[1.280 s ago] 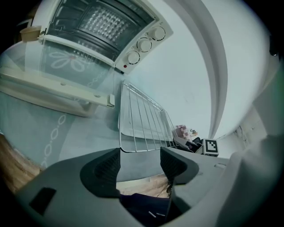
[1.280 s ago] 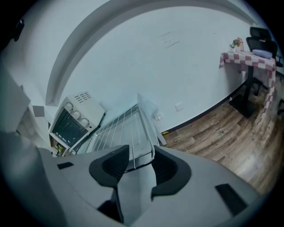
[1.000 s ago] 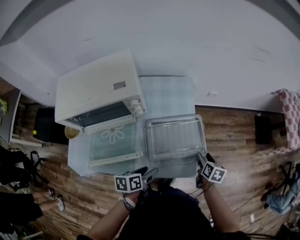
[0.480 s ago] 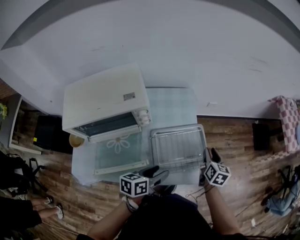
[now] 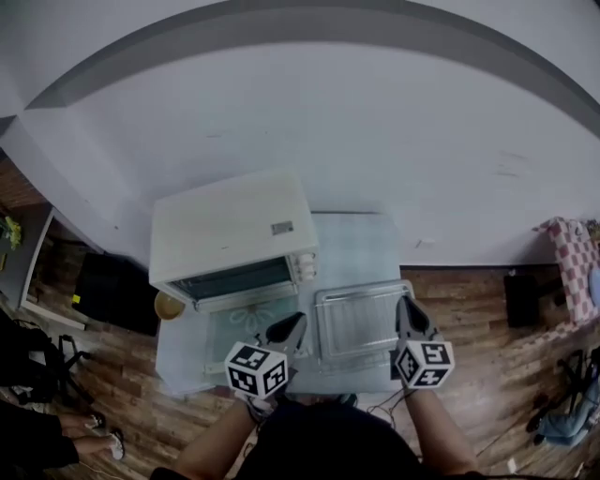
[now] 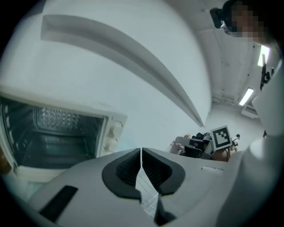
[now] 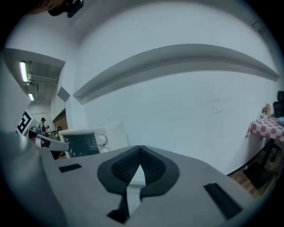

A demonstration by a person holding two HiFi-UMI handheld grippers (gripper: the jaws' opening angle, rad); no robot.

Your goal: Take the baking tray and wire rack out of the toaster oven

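White toaster oven [image 5: 230, 225], pale blue table [image 5: 352, 247]

**A:** White wall [image 5: 328, 122] fills the top half, with a grey band [image 5: 281, 23] arcing right across it.
**B:** Wood-plank floor [image 5: 469, 314] below, on both sides of the bench [image 5: 356, 239] with its pale blue checked cover.
**A:** Far right, a pink-and-white checked cloth [image 5: 574, 246] hangs by the wall, a dark box [image 5: 522, 298] on the floor nearby.
**B:** Black furniture [image 5: 112, 292] sits left of the bench, and tube lights [image 6: 245, 96] glow on the ceiling.
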